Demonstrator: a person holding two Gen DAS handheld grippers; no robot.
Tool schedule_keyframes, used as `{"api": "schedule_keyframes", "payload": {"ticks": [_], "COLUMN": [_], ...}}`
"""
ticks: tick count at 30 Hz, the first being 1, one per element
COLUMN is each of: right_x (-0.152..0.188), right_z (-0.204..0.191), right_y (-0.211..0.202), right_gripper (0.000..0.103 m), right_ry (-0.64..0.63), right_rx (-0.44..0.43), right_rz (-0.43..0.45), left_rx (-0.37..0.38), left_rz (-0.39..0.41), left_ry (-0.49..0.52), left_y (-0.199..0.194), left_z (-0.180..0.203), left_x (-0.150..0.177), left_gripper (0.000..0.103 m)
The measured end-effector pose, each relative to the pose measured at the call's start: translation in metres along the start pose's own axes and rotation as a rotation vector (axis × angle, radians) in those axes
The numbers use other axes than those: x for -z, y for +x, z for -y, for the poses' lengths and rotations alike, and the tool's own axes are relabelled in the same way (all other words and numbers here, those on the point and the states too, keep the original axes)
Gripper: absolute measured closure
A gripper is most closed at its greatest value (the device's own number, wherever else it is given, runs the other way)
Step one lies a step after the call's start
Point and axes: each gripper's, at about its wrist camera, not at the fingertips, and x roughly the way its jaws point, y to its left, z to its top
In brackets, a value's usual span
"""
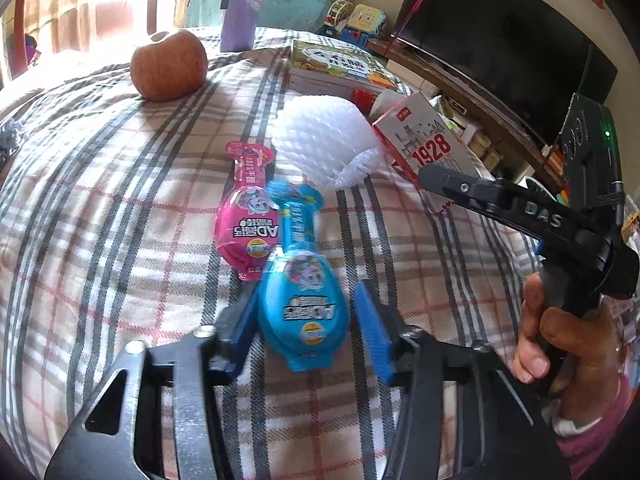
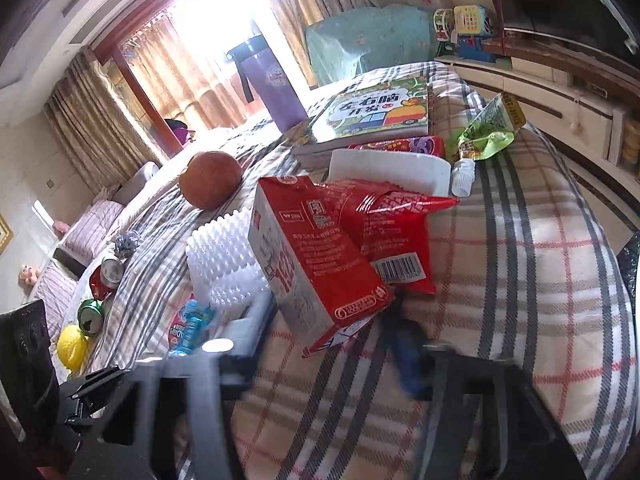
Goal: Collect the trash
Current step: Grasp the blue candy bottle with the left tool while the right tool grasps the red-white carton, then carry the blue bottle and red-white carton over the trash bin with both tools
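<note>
In the left wrist view my left gripper (image 1: 304,304) is open, its blue fingers (image 1: 370,320) on either side of a blue drink bottle (image 1: 302,304) lying on the plaid cloth; whether they touch it I cannot tell. A pink bottle (image 1: 248,216) lies beside it. My right gripper (image 2: 328,320) is open around the lower end of a red and white carton (image 2: 316,264), also seen in the left wrist view (image 1: 428,144), where the right gripper (image 1: 432,174) reaches to it. A red snack wrapper (image 2: 396,224) lies behind the carton.
White foam netting (image 1: 324,140) lies between the bottles and the carton. An apple (image 1: 170,64), a purple flask (image 1: 240,8), picture books (image 2: 380,112), a green pouch (image 2: 488,132), a white small bottle (image 2: 462,176) and crushed cans (image 2: 100,280) lie around. A TV (image 1: 500,44) stands to the right.
</note>
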Motion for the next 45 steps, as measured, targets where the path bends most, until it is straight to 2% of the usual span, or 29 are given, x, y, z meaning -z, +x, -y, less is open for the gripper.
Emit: {"api": "schedule_keyframes", "payload": {"ticks": [10,23,45], "right_x": [0.023,0.065,0.080], "right_z": [0.004,0.035,0.078], "right_y": [-0.035,-0.109,-0.178], "right_gripper": [0.069,0.070,0.070], "right_ry": [-0.005,0.060,0.157], "right_rx": [0.027,0.141,0.251], "right_rz": [0.028,0.094,0.206], "left_rx": [0.057,0.144,0.228], "left_rz": [0.019,0.007,0.008], "left_ry": [0.035,0.137,0.262], "left_y": [-0.011,-0.011,-0.009], "left_z": [0.020,0.074,0.147], "left_x": [0.005,0.011,0.005], "left_gripper": [0.065,0.065,0.065]}}
